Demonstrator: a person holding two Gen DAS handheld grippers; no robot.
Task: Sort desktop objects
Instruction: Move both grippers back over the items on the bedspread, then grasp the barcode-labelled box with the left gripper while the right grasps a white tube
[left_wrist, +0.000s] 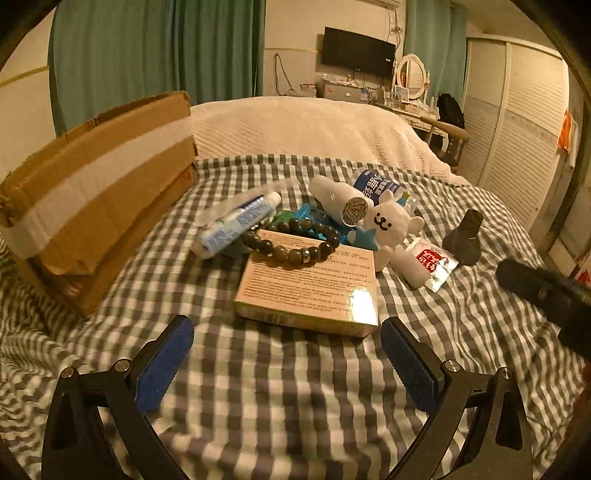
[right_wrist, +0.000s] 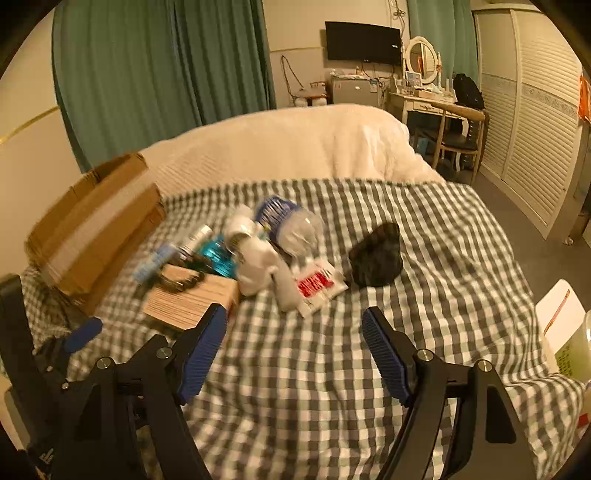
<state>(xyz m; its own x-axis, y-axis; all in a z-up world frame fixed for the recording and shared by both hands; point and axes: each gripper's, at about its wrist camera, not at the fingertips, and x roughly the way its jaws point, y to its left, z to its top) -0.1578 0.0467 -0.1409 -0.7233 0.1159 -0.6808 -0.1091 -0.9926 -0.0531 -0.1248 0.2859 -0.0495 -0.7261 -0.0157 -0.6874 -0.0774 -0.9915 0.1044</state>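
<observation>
A pile of small things lies on the checked cloth (left_wrist: 277, 387). A flat pink box (left_wrist: 314, 284) lies nearest, with a bead bracelet (left_wrist: 291, 243) on its far end. Behind are a toothpaste tube (left_wrist: 236, 225), a white bear toy (left_wrist: 391, 225), a plastic bottle (left_wrist: 373, 188), a red-and-white sachet (left_wrist: 432, 262) and a dark stone-like object (left_wrist: 465, 236). My left gripper (left_wrist: 288, 332) is open and empty just short of the box. My right gripper (right_wrist: 295, 321) is open and empty, in front of the sachet (right_wrist: 317, 288) and the dark object (right_wrist: 376, 258).
An open cardboard box (left_wrist: 99, 206) stands at the left of the pile, also in the right wrist view (right_wrist: 92, 229). A white blanket (left_wrist: 295, 125) covers the far bed. A dressing table and chair (right_wrist: 450, 122) stand at the back right by the louvred wardrobe.
</observation>
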